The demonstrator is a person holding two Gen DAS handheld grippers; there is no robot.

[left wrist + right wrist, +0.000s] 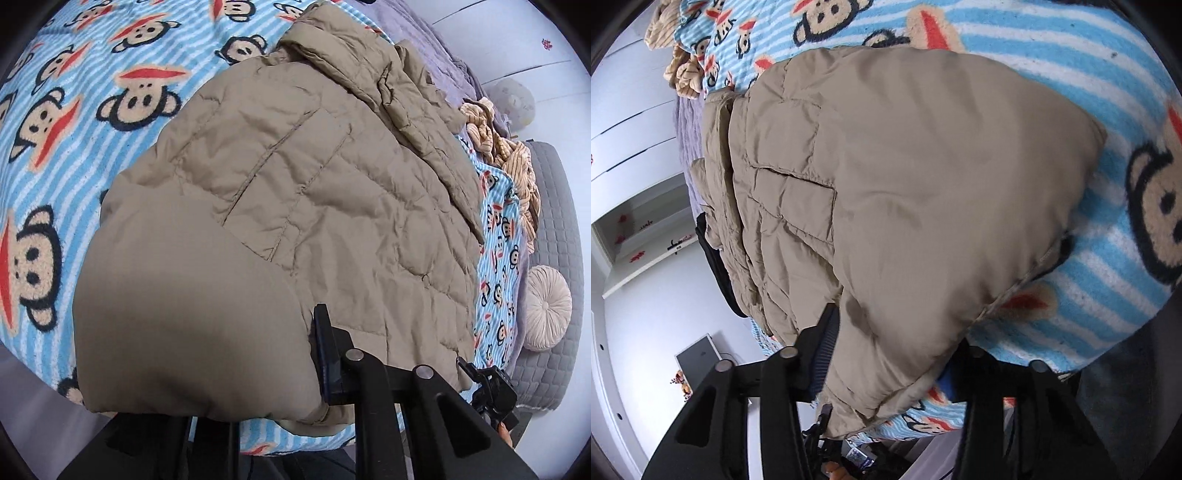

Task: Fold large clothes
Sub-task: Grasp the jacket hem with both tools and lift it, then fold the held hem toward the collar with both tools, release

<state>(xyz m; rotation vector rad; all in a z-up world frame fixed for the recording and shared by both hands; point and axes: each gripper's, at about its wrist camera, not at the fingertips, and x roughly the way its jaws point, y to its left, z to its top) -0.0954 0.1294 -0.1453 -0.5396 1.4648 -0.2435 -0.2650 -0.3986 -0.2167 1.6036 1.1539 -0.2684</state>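
A tan quilted puffer jacket [303, 192] lies on a blue striped monkey-print blanket [74, 103]. Its near hem is doubled up into a thick fold. My left gripper [258, 369] is shut on that folded edge; only its right finger [325, 343] shows, the other is hidden behind the fabric. In the right wrist view the same jacket [923, 184] fills the middle over the blanket [1108, 258]. My right gripper [897, 362] is shut on the bulky near edge, with one finger [823, 343] on the left and the other mostly hidden under the fabric.
A yellow corduroy garment [506, 147] lies bunched at the far side of the bed. A grey quilted mattress edge [554, 258] and a round pink cushion [546, 310] are on the right. White cabinets [635, 147] and a dark screen [698, 358] stand beyond the bed.
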